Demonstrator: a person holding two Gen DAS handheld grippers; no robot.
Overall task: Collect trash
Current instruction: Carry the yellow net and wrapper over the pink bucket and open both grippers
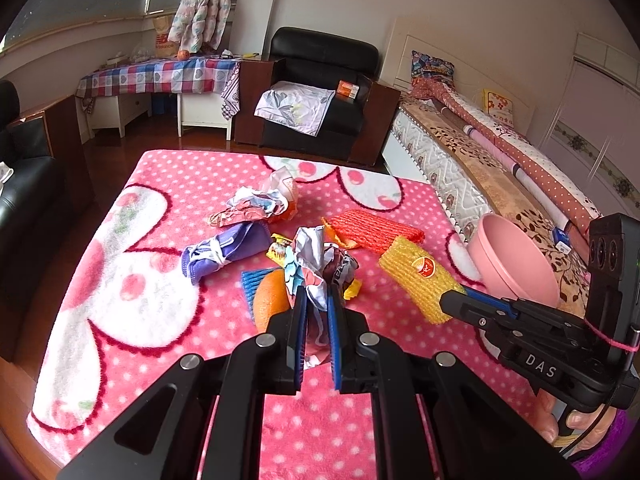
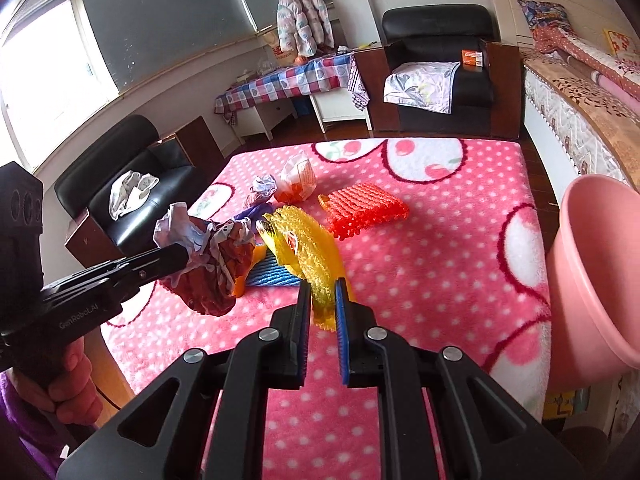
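Note:
My left gripper (image 1: 317,296) is shut on a crumpled wrapper (image 1: 316,264) and holds it above the pink dotted blanket (image 1: 160,280); the wrapper also shows in the right wrist view (image 2: 208,264). My right gripper (image 2: 323,286) is shut on a yellow foam net sleeve (image 2: 308,248), lifted off the blanket; the sleeve shows in the left wrist view (image 1: 420,280). A pink basin (image 1: 516,264) stands at the table's right edge and shows in the right wrist view (image 2: 592,264). More trash lies on the blanket: a red foam net (image 1: 372,230), a purple cloth bundle (image 1: 224,254), crumpled paper (image 1: 260,204).
An orange (image 1: 272,300) lies on a blue foam net (image 1: 250,284) under the left gripper. A bed (image 1: 500,160) runs along the right. A black armchair (image 1: 320,92) stands beyond the table, and another armchair (image 2: 132,184) stands at the left.

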